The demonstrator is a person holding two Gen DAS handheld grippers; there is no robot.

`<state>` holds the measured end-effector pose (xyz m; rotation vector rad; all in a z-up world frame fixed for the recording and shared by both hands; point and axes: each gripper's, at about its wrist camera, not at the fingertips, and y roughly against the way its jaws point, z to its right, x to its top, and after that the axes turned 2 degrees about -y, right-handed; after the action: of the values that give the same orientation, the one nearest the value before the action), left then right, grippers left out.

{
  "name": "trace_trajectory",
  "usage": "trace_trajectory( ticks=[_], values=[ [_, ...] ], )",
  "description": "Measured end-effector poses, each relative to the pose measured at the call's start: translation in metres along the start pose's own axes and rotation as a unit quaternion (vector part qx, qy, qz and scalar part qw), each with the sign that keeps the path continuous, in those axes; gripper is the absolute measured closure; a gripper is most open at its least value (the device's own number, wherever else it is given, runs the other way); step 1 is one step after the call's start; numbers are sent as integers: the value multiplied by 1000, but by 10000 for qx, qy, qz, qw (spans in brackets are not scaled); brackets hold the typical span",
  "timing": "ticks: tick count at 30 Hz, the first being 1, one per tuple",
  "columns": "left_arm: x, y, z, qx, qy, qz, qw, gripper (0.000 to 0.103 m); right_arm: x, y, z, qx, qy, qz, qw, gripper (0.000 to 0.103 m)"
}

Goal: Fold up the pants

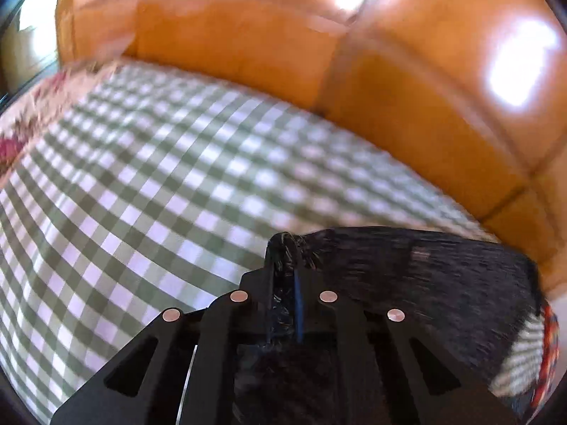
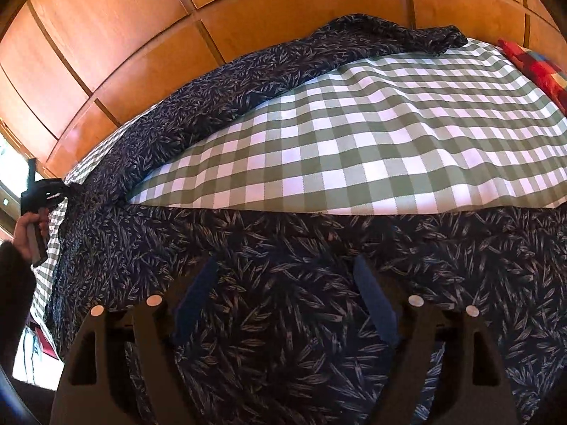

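Glossy orange wooden panels [image 2: 149, 17] rise behind a green-checked cloth [image 2: 389, 134], sunlit.

- left wrist view: close, angled down over checked cloth [image 1: 149, 184] toward orange panels [image 1: 407, 124]
- right wrist view: close, angled down over pants [image 2: 283, 318]
- both share cloth, pants, panels

A green-and-white checked cloth [image 2: 372, 148] covers the surface below orange-brown wooden panelling [image 2: 141, 35]; a red patterned cushion [image 2: 538, 67] lies at its far right edge.
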<state>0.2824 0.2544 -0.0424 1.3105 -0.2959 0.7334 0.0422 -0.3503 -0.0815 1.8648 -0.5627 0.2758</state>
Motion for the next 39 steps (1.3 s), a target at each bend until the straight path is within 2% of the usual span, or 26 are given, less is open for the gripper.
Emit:
trace_trajectory(
  ticks=[4,7,9,12,16,18,21,25,28,30,31,32,33,34,37,39],
  values=[
    [-33,70,21,-656,-522,581,9948,98,9,9,-4,103,58,105,9999,26],
    [-64,113,32,-1038,-785,811,9882,99,25,9,-14,399,52,162,9991,32],
    [-88,138,38,-1280,-951,945,9827,99,37,4,-21,699,-24,86,9975,39],
    [-119,160,45,-1575,-1026,933,9777,99,58,-15,-38,1114,-135,-126,9936,47],
    [-150,172,47,-1708,-1127,788,9757,99,93,-48,-60,1610,-400,-449,9851,51],
    [-160,172,47,-1721,-1160,718,9756,99,117,-71,-70,1884,-676,-619,9778,51],
    [-169,171,45,-1772,-1137,616,9756,99,146,-95,-82,1993,-979,-654,9728,51],
    [-170,171,36,-1815,-1036,558,9763,99,173,-126,-97,1609,-1143,-691,9779,51],
    [-169,171,31,-1815,-1002,517,9769,99,187,-148,-94,1263,-1411,-664,9797,52],
    [-167,170,30,-1796,-1012,475,9774,99,196,-154,-91,1259,-1571,-556,9779,68],
    [-165,169,30,-1782,-1016,464,9776,99,202,-158,-91,1189,-1571,-524,9790,72],
    [-162,169,31,-1769,-1033,470,9777,99,207,-162,-92,1118,-1536,-523,9804,79],
    [-160,170,32,-1754,-1057,498,9775,99,213,-165,-94,1042,-1453,-518,9825,91],
    [-154,172,32,-1690,-1078,559,9781,99,217,-165,-97,933,-1361,-487,9851,96],
    [-130,177,30,-1260,-1098,868,9821,99,231,-146,-116,842,-810,-148,9930,98],
    [-108,178,21,-903,-993,1141,9844,99,235,-123,-126,987,-635,67,9931,98]
  ],
)
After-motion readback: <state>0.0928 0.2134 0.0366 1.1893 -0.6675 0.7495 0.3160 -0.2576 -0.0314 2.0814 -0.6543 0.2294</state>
